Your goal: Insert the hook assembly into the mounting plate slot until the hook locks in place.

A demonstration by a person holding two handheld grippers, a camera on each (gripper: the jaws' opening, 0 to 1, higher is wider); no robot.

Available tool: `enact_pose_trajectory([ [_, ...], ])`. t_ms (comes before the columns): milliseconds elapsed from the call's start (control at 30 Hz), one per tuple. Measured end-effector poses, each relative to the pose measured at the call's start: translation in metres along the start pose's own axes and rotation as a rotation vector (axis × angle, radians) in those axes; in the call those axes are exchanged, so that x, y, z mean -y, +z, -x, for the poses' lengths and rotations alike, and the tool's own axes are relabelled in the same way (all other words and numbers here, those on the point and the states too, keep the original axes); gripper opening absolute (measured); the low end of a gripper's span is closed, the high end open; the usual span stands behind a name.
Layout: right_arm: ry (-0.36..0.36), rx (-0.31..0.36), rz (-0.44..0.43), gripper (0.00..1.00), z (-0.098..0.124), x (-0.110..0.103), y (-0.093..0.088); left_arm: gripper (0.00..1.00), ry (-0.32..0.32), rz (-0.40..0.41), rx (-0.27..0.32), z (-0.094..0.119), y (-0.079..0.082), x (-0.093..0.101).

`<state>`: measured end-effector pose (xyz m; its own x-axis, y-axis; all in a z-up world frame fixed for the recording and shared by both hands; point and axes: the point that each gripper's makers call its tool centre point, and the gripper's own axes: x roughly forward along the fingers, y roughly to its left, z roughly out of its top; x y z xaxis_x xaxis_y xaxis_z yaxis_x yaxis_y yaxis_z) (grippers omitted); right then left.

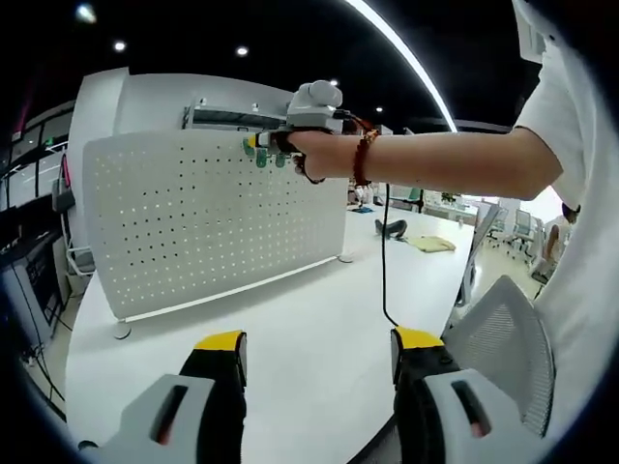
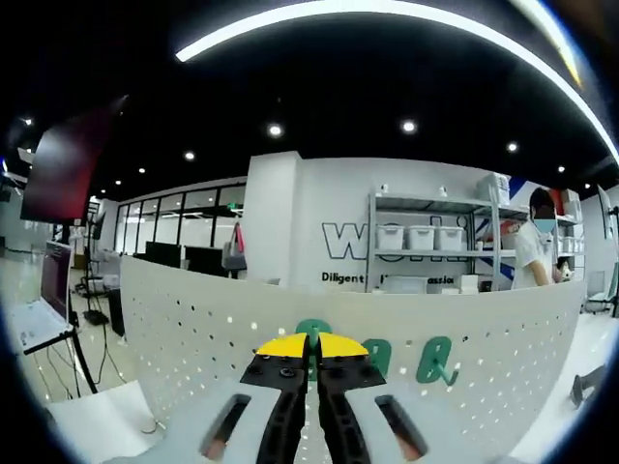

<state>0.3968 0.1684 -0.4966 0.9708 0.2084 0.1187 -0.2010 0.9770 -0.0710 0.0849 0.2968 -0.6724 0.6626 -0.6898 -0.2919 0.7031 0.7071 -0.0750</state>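
A white perforated mounting plate [image 1: 193, 222] stands upright on the white table [image 1: 309, 300]. In the left gripper view, a person's hand holds my right gripper [image 1: 253, 145] against the plate's top edge, beside two green hooks [image 1: 280, 159] hanging there. My left gripper [image 1: 319, 340] hovers low over the table, jaws wide apart with nothing between them. In the right gripper view, my right gripper [image 2: 309, 345] has its yellow-tipped jaws pressed together on a green hook [image 2: 312, 329] at the plate [image 2: 193, 319]. Two more green hooks [image 2: 435, 360] hang on the plate to its right.
A grey mesh chair [image 1: 503, 329] stands at the table's right edge, and a black cable [image 1: 385, 261] drops from the person's arm [image 1: 435, 159]. Behind the plate are a shelf with white bins [image 2: 426, 242], a standing person [image 2: 532, 246] and desks with monitors [image 2: 58, 280].
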Motion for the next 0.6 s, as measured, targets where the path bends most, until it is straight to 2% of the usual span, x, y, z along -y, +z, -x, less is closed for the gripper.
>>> enact_pose_trajectory([
  [600, -0.011, -0.011, -0.015, 0.01, -0.013, 0.001, -0.014, 0.62, 0.009, 0.018, -0.008, -0.003, -0.004, -0.008],
])
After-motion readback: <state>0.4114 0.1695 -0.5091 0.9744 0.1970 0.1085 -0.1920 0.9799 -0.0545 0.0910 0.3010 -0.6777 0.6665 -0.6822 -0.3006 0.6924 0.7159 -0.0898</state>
